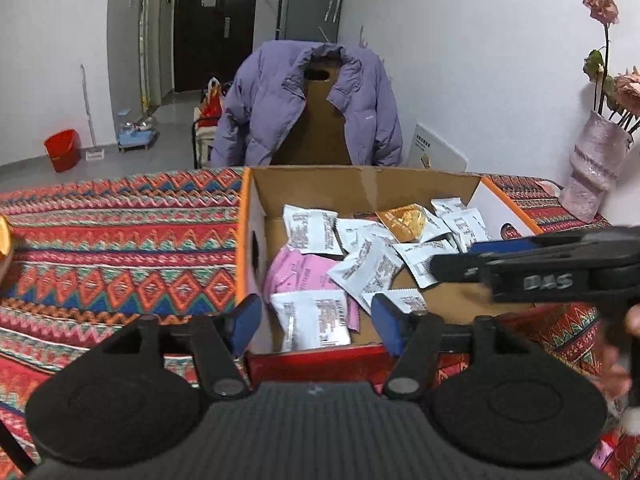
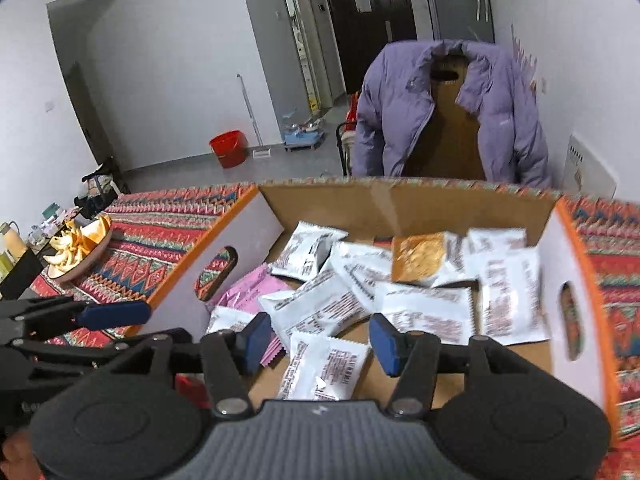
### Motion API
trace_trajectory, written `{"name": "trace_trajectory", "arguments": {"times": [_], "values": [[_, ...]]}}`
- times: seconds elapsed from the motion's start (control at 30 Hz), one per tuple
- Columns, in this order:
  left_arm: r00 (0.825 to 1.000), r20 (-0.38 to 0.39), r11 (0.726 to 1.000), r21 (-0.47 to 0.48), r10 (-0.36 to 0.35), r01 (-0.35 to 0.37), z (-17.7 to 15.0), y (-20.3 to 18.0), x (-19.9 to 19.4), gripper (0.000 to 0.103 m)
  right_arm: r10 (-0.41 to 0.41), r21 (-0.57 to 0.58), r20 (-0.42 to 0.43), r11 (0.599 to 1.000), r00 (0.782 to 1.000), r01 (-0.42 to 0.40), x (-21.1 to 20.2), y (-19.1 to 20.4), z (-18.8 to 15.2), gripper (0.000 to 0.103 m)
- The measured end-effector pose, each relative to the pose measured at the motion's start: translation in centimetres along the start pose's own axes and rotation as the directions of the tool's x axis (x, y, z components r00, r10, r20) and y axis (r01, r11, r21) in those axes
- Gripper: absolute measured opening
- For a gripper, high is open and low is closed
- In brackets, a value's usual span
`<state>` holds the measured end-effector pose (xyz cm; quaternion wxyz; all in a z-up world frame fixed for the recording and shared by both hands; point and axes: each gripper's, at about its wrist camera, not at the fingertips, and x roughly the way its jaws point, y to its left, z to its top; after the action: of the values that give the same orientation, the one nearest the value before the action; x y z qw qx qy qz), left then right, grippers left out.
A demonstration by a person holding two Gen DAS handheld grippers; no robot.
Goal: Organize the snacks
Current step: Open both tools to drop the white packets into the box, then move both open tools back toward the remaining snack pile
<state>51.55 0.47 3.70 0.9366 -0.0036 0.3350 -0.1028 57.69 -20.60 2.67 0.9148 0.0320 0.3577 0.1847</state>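
An open cardboard box (image 1: pixel 360 182) with orange-edged white sides stands on the patterned tablecloth (image 1: pixel 120 248). It holds several white snack packets (image 1: pixel 314 320), pink packets (image 1: pixel 296 276) and one gold packet (image 1: pixel 406 222). My left gripper (image 1: pixel 316 322) is open and empty over the box's near left corner. My right gripper (image 2: pixel 318 344) is open and empty above the near packets (image 2: pixel 324 364) in the box (image 2: pixel 400 196). The right gripper also shows at the right of the left wrist view (image 1: pixel 472 256); the left gripper shows at the left of the right wrist view (image 2: pixel 116 314).
A plate of yellow snacks (image 2: pixel 78 250) sits on the table's left end. A pink vase of flowers (image 1: pixel 592 168) stands at the right by the wall. A chair draped with a purple jacket (image 1: pixel 308 108) is behind the table. A red bucket (image 1: pixel 62 148) is on the floor.
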Motion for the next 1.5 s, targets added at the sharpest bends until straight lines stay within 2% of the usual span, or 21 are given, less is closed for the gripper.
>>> {"name": "trace_trajectory", "arguments": {"times": [0.1, 0.2, 0.43, 0.53, 0.73, 0.93, 1.03, 1.1, 1.17, 1.37, 1.5], "values": [[1.000, 0.009, 1.000, -0.001, 0.027, -0.027, 0.0, 0.2, -2.2, 0.070, -0.048, -0.046, 0.010, 0.998, 0.999, 0.048, -2.7, -0.1, 0.4, 0.065], [0.998, 0.042, 0.999, -0.012, 0.050, -0.050, -0.1, 0.4, -5.0, 0.083, -0.110, -0.082, 0.039, 0.990, 0.993, 0.113, -6.0, -0.2, 0.1, 0.075], [0.988, 0.132, 0.996, 0.018, 0.081, -0.084, -1.6, -1.4, -12.2, 0.090, -0.172, -0.077, 0.115, 0.980, 0.978, 0.181, -13.8, -0.5, -1.6, 0.089], [0.979, 0.179, 0.994, 0.030, 0.098, -0.105, -3.0, -2.8, -15.2, 0.095, -0.183, -0.090, 0.162, 0.976, 0.970, 0.199, -17.0, 0.2, -3.2, 0.091], [0.961, 0.264, 0.994, 0.053, 0.077, -0.094, -7.2, -5.4, -21.5, 0.100, -0.193, -0.132, 0.222, 0.965, 0.956, 0.226, -22.0, 2.6, -7.4, 0.091], [0.958, 0.278, 0.994, 0.058, 0.073, -0.093, -12.4, -7.7, -25.3, 0.100, -0.149, -0.185, 0.297, 0.960, 0.943, 0.210, -26.6, 5.5, -12.6, 0.093], [0.965, 0.255, 0.996, 0.050, 0.056, -0.071, -14.9, -8.3, -26.5, 0.100, -0.154, -0.183, 0.308, 0.959, 0.939, 0.217, -28.3, 6.8, -15.1, 0.094], [0.972, 0.233, 0.997, 0.053, 0.041, -0.054, -16.3, -8.6, -27.1, 0.101, -0.151, -0.181, 0.304, 0.960, 0.940, 0.213, -29.2, 7.5, -17.0, 0.099], [0.973, 0.224, 0.996, 0.052, 0.053, -0.067, -17.7, -8.7, -27.6, 0.101, -0.150, -0.183, 0.303, 0.960, 0.941, 0.212, -29.9, 8.3, -19.0, 0.102], [0.979, 0.187, 0.996, 0.025, 0.079, -0.085, -20.6, -8.4, -28.7, 0.101, -0.184, -0.166, 0.274, 0.958, 0.944, 0.235, -30.7, 10.0, -24.2, 0.102], [0.982, 0.169, 0.995, 0.021, 0.090, -0.095, -21.7, -7.9, -28.8, 0.101, -0.141, -0.138, 0.263, 0.974, 0.954, 0.182, -31.4, 10.2, -25.9, 0.102]]}}
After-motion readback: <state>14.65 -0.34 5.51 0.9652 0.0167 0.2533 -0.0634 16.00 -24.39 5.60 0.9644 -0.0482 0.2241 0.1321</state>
